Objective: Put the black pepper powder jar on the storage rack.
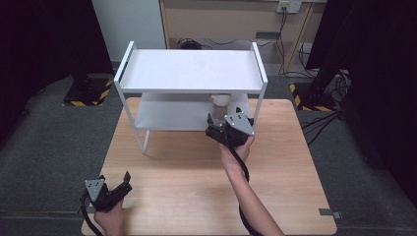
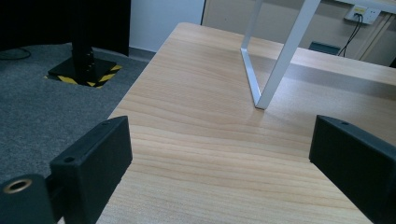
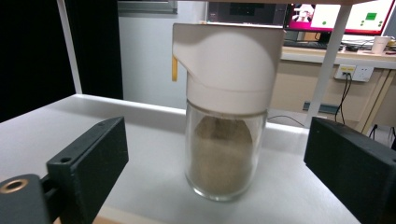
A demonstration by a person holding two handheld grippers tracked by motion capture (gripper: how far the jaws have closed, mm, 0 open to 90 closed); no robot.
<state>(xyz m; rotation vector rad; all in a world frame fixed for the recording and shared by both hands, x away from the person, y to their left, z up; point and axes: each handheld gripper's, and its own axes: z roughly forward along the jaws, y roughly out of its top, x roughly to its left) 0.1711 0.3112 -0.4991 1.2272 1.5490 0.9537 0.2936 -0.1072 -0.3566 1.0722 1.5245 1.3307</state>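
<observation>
A glass jar [image 3: 224, 149] of brown powder with a white pouring lid [image 3: 229, 60] stands upright on the lower shelf [image 3: 56, 121] of a white two-tier rack [image 1: 192, 69]. In the high view the jar [image 1: 221, 101] peeks out under the top shelf. My right gripper [image 1: 219, 123] is open at the shelf's front edge, its jaws spread wide to either side of the jar without touching it. My left gripper [image 1: 123, 183] is open low over the wooden table [image 1: 182, 167] near its front left corner, holding nothing. It faces a white rack leg [image 2: 261, 93].
The rack stands on the far half of the table, its legs at the left [image 1: 145, 145] and right. Grey carpet surrounds the table. A black stand base with yellow-black tape [image 1: 86, 91] sits on the floor at the left, cables and another base [image 1: 314, 98] at the right.
</observation>
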